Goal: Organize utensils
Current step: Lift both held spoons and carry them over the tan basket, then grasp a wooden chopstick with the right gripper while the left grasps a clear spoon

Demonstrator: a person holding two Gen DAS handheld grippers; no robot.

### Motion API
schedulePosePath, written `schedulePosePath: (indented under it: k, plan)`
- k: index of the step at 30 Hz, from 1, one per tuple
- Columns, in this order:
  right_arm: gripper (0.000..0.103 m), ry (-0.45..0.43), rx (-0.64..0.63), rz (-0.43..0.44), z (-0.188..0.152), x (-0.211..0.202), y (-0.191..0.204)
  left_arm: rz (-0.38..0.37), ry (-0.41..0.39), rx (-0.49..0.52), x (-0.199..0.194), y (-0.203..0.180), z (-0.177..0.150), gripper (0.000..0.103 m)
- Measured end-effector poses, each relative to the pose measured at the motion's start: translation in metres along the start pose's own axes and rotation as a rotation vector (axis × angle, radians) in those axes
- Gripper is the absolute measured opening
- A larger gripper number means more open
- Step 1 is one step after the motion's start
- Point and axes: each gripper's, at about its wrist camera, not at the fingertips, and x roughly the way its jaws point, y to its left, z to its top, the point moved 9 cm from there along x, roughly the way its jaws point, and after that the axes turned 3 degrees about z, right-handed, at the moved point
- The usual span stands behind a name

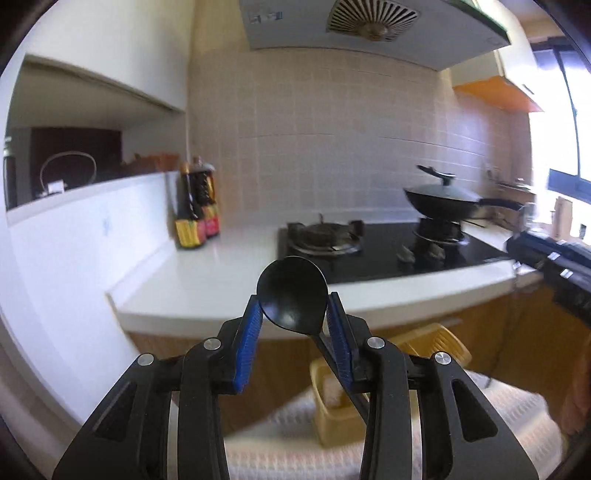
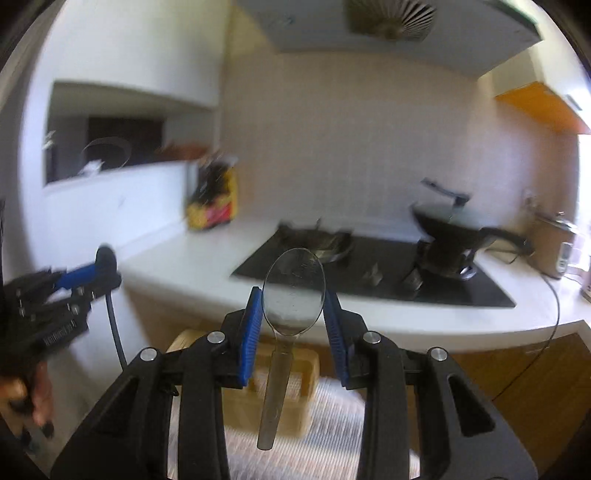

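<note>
My left gripper (image 1: pixel 293 308) is shut on a black plastic spoon (image 1: pixel 291 291), its bowl pinched between the blue pads and its handle slanting down to the right. My right gripper (image 2: pixel 293 306) is shut on a clear plastic spoon (image 2: pixel 293 291), bowl between the pads, handle hanging straight down. Both are raised in front of the kitchen counter. A yellow slotted utensil basket (image 1: pixel 332 413) sits below on a white woven mat (image 1: pixel 480 413); the right wrist view shows the basket (image 2: pixel 295 402) too. The left gripper (image 2: pixel 79 280) appears at the left edge there, with a hand under it.
A white counter (image 1: pixel 221 273) holds a black gas hob (image 1: pixel 388 251), a lidded black wok (image 1: pixel 443 201) and sauce bottles (image 1: pixel 195 206) by the wall. A range hood (image 1: pixel 369 26) hangs above. Wooden cabinet fronts (image 2: pixel 517 369) run below the counter. The right gripper's body (image 1: pixel 554 262) shows at right.
</note>
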Motion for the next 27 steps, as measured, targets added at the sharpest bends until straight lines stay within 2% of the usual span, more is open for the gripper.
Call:
schedulePosePath:
  k: [5,7,15,18,22,23,24,25,27]
  plan:
    - [0.031,-0.082,0.013,-0.095,-0.005,0.04,-0.008,0.075,-0.045,0.014,0.039,0.002,-0.006,0.034]
    - [0.031,-0.082,0.007,-0.109,-0.012,0.053,-0.008,0.104,-0.055,0.04,0.049,0.002,-0.012,0.034]
    - [0.031,-0.022,-0.003,-0.102,-0.055,0.086,-0.005,0.101,-0.027,0.096,0.067,0.0,-0.04,0.035]
    - [0.031,0.008,0.023,-0.063,-0.067,0.088,-0.005,0.098,-0.026,0.111,0.068,-0.002,-0.046,0.036]
    - [0.032,0.051,0.028,-0.045,-0.084,0.085,-0.004,0.033,0.014,0.095,0.065,-0.006,-0.055,0.037]
    - [0.041,0.062,0.03,-0.037,-0.088,0.082,-0.005,0.017,0.027,0.095,0.064,-0.007,-0.058,0.04]
    - [0.06,0.067,0.034,-0.028,-0.091,0.078,-0.004,0.008,0.037,0.09,0.063,-0.007,-0.06,0.042]
    - [0.066,0.062,0.041,-0.011,-0.092,0.072,-0.003,-0.011,0.05,0.074,0.059,-0.007,-0.063,0.047]
    - [0.066,0.076,0.042,0.007,-0.095,0.062,0.0,-0.042,0.07,0.052,0.051,-0.007,-0.068,0.049]
